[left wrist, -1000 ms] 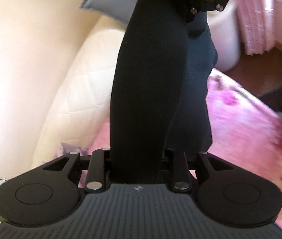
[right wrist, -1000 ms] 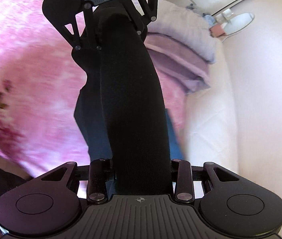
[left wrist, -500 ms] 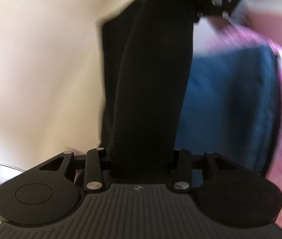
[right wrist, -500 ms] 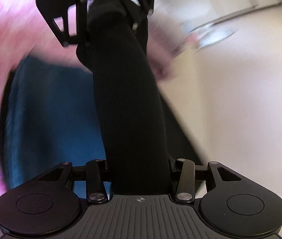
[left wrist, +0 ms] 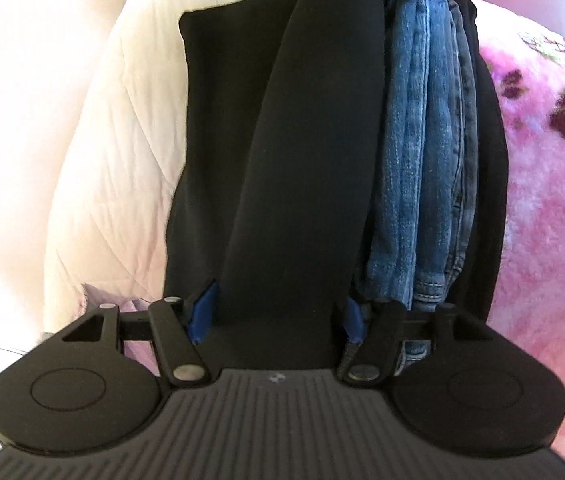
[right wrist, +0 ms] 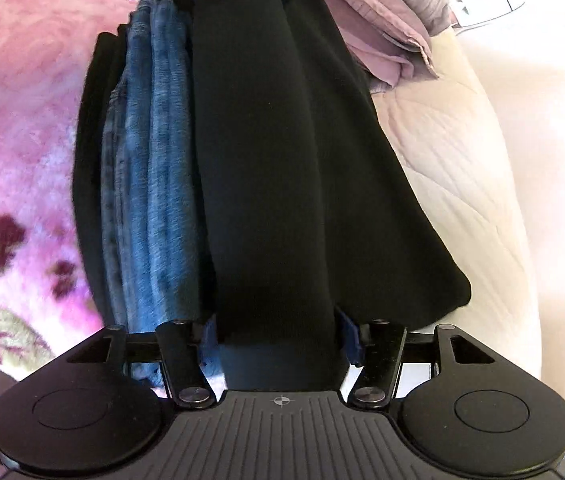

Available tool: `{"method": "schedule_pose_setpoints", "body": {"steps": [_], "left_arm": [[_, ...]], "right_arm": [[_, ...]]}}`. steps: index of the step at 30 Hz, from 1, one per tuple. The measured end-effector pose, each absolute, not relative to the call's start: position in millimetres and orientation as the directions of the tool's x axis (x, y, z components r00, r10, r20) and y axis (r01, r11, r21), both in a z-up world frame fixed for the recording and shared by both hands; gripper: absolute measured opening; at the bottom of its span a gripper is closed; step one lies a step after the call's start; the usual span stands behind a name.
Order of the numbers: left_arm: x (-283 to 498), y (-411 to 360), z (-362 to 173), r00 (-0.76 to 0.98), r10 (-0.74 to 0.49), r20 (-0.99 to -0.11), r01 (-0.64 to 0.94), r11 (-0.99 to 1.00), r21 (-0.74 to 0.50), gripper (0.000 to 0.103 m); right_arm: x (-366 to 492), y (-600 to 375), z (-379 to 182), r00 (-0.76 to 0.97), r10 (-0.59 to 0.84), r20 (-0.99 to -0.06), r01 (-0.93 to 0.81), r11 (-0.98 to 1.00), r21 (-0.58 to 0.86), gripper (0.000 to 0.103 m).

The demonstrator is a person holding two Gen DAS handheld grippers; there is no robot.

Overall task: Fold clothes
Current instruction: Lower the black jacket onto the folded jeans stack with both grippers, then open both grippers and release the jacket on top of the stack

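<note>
I see the black garment (left wrist: 314, 160) stretched between my left tool (left wrist: 278, 312) and right tool (right wrist: 278, 336), lying on the bed beside folded jeans (left wrist: 422, 152) over the pink blanket (left wrist: 542, 184). Both tools' jaws are opening, fabric between them, pads apparently clear of it.

Both wrist views are bright with soft, even light, and the pale quilted bedding (left wrist: 94, 152) on the left wrist view burns out to near white toward the frame edge. The black garment (right wrist: 282, 160) reads as a flat dark mass with almost no fold detail, while the folded jeans (left wrist: 422, 160) show crisp stitching. Fisheye bending curves the edges, and the pink fleece blanket (right wrist: 14, 120) looks soft and slightly smeared.
</note>
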State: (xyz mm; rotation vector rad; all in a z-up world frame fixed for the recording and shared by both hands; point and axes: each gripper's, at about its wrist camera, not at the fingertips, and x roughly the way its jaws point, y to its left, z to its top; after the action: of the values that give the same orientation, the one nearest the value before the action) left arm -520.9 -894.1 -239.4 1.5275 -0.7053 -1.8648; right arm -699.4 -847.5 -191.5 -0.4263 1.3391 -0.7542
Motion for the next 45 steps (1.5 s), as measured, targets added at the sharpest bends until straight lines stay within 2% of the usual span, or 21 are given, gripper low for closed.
{"method": "schedule_pose_setpoints", "body": {"steps": [3, 5, 8, 15, 18, 22, 24, 27, 29, 31, 34, 35, 39, 42, 45], "left_arm": [[-520.3, -898.3, -241.8, -0.134, -0.726, -0.674, 0.165, -0.687, 0.708, 0.044], [-519.8, -895.9, -237.8, -0.133, -0.722, -0.679, 0.179, -0.691, 0.7, 0.04], [-521.3, -889.0, -233.3, -0.123, -0.725, -0.677, 0.203, -0.686, 0.698, 0.037], [-522.5, -884.0, -245.8, -0.116, -0.745, -0.657, 0.191, -0.666, 0.721, 0.039], [-515.5, -877.6, -240.6, -0.13, -0.75, -0.648, 0.175, -0.661, 0.73, 0.041], [-494.1, -870.4, -221.1, -0.125, -0.723, -0.679, 0.263, -0.684, 0.68, 0.041], [-479.9, -870.1, -209.7, -0.119, -0.69, -0.714, 0.346, -0.703, 0.621, 0.044], [-483.8, -855.7, -179.0, -0.168, -0.65, -0.741, 0.497, -0.705, 0.506, 0.043], [-478.4, -858.2, -161.4, -0.202, -0.66, -0.724, 0.579, -0.676, 0.455, 0.043], [-483.5, -869.4, -154.2, -0.22, -0.68, -0.7, 0.63, -0.646, 0.43, 0.043], [-477.6, -887.0, -142.4, -0.213, -0.663, -0.718, 0.703, -0.614, 0.358, 0.04], [-475.3, -892.6, -140.7, -0.206, -0.652, -0.729, 0.722, -0.605, 0.337, 0.036], [-475.3, -912.0, -171.1, -0.178, -0.577, -0.797, 0.759, -0.596, 0.262, 0.035], [-475.5, -915.2, -170.6, -0.187, -0.555, -0.811, 0.783, -0.582, 0.218, 0.034], [-475.2, -913.9, -164.8, -0.174, -0.548, -0.818, 0.777, -0.587, 0.228, 0.033]], "right_arm": [[-707.3, -848.0, -188.1, 0.074, -0.675, -0.734, 0.328, 0.712, -0.621, 0.056], [-694.0, -852.0, -187.4, 0.068, -0.646, -0.76, 0.392, 0.718, -0.575, 0.04], [-687.5, -857.2, -178.8, 0.066, -0.636, -0.769, 0.452, 0.706, -0.545, 0.035], [-683.0, -857.8, -200.3, 0.053, -0.624, -0.78, 0.436, 0.717, -0.544, 0.036], [-682.8, -850.1, -192.0, 0.044, -0.642, -0.765, 0.42, 0.707, -0.569, 0.041], [-681.9, -837.6, -180.1, 0.011, -0.647, -0.762, 0.435, 0.69, -0.579, 0.045], [-682.3, -833.7, -173.7, -0.002, -0.643, -0.766, 0.486, 0.669, -0.563, 0.046], [-685.2, -834.2, -155.1, 0.024, -0.622, -0.783, 0.618, 0.625, -0.478, 0.046], [-687.3, -834.5, -142.4, 0.043, -0.61, -0.791, 0.698, 0.585, -0.413, 0.046], [-692.7, -837.2, -125.6, 0.088, -0.62, -0.78, 0.79, 0.52, -0.324, 0.046], [-703.6, -845.4, -105.5, 0.156, -0.648, -0.745, 0.901, 0.403, -0.161, 0.046], [-707.8, -849.6, -102.3, 0.174, -0.659, -0.732, 0.927, 0.361, -0.104, 0.046], [-725.5, -878.9, -126.1, 0.16, -0.611, -0.775, 0.981, 0.183, 0.058, 0.046], [-732.5, -890.2, -156.1, 0.161, -0.557, -0.815, 0.984, 0.157, 0.087, 0.046], [-731.1, -892.5, -154.6, 0.165, -0.551, -0.818, 0.979, 0.192, 0.068, 0.048]]}}
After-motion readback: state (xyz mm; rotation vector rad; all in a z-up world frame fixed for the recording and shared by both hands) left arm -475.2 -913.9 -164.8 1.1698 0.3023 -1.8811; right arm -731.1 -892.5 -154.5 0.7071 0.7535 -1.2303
